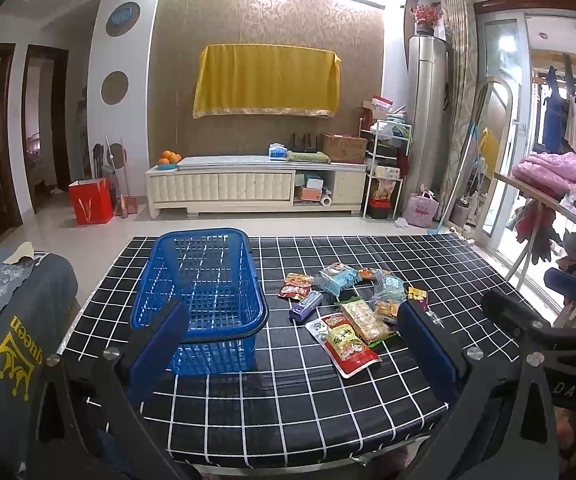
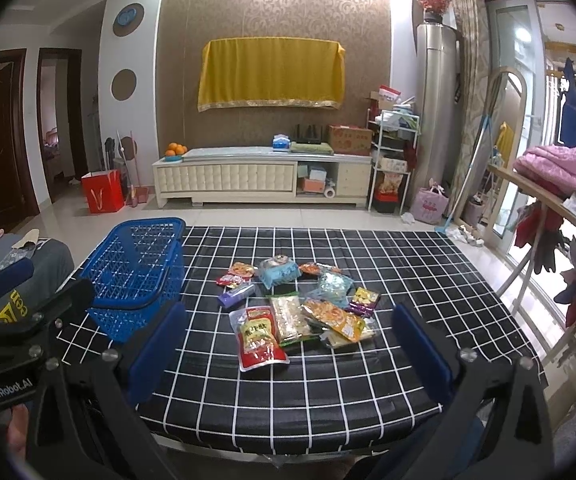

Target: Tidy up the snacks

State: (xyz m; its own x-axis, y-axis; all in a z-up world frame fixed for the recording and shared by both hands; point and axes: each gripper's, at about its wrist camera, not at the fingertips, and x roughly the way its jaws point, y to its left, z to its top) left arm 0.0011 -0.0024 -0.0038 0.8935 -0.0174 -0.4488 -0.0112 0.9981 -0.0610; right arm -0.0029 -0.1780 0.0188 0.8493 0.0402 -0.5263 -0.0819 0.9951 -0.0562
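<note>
A blue plastic basket (image 1: 201, 284) stands empty on the left of a black checked table (image 1: 288, 400); it also shows in the right wrist view (image 2: 135, 276). A pile of several snack packets (image 1: 352, 304) lies to its right, with a red sauce packet (image 1: 346, 344) nearest me. The pile shows in the right wrist view (image 2: 300, 304), the red packet (image 2: 259, 340) in front. My left gripper (image 1: 292, 352) is open and empty above the table's near edge, in front of the basket. My right gripper (image 2: 288, 344) is open and empty, facing the pile.
A grey cushion with yellow print (image 1: 11, 340) lies left of the table. A wooden rack with clothes and a pink quilt (image 2: 564, 172) stands to the right. A TV cabinet (image 1: 255, 188) is across the tiled floor.
</note>
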